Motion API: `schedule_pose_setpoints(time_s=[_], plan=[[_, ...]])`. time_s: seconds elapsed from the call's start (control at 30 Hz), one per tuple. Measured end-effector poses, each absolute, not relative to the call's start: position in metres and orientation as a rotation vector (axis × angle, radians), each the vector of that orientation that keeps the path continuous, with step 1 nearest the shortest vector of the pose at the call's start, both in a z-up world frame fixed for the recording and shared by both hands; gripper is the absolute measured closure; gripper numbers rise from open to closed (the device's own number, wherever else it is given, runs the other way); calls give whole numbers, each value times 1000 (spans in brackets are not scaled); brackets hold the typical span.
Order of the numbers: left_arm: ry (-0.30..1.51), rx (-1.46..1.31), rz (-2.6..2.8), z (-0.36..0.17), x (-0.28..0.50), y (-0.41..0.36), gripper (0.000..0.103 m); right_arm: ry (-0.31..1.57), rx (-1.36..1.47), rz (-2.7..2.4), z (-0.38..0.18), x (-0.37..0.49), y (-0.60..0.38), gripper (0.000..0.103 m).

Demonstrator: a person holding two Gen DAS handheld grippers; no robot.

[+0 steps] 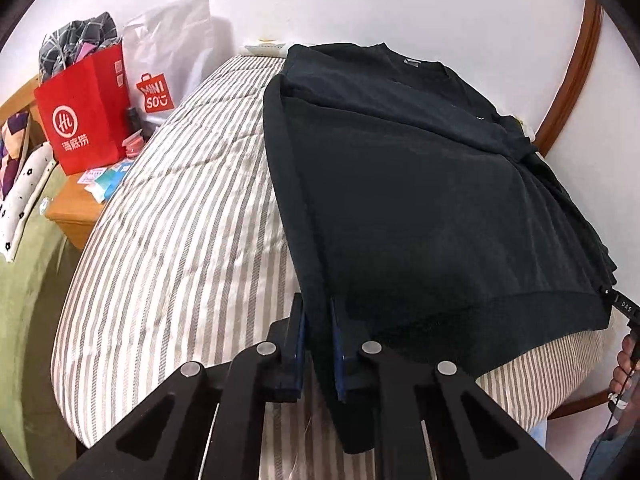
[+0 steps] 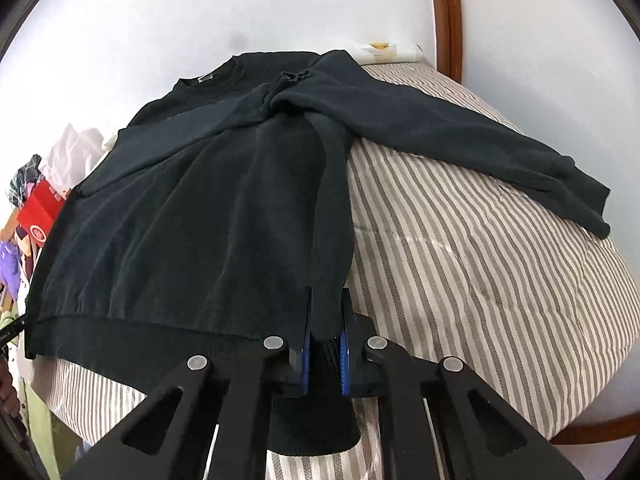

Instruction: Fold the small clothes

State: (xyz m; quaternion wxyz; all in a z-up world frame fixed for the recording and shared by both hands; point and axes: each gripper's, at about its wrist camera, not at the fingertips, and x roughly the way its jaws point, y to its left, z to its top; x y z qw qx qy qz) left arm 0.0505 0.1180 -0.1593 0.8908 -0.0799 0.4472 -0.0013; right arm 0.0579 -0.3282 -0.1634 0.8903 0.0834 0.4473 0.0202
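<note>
A black sweater [image 1: 420, 208] lies on a striped bed [image 1: 180, 220], neck toward the wall. My left gripper [image 1: 318, 336] is shut on the sweater's left hem corner, lifting it slightly. My right gripper [image 2: 325, 344] is shut on the sweater's [image 2: 192, 220] right hem corner. In the right wrist view one sleeve [image 2: 460, 136] stretches out to the right over the bed [image 2: 480, 260]; the other sleeve is folded across the chest. The right gripper's tip also shows at the right edge of the left wrist view [image 1: 622, 304].
A wooden nightstand [image 1: 76, 216] left of the bed holds a red paper bag [image 1: 84, 120], a white Miniso bag [image 1: 164, 64] and small items. A white wall is behind the bed. A curved wooden frame [image 1: 576, 64] stands at the right.
</note>
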Motion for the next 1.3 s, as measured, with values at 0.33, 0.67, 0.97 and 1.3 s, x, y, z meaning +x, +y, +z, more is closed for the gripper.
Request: schedule_pose_setpoints(time_s=[0.33, 0.67, 0.97, 1.3], plan=[[954, -205, -18, -156, 48, 122, 89, 961, 142, 39, -158, 53, -325, 86], [917, -151, 25, -128, 83, 108, 72, 860, 24, -21, -112, 101, -312, 59], [913, -124, -4, -110, 152, 85, 49, 880, -2, -25, -107, 195, -284, 50], [956, -149, -6, -119, 221, 80, 47, 964, -189, -68, -148, 295, -257, 46]])
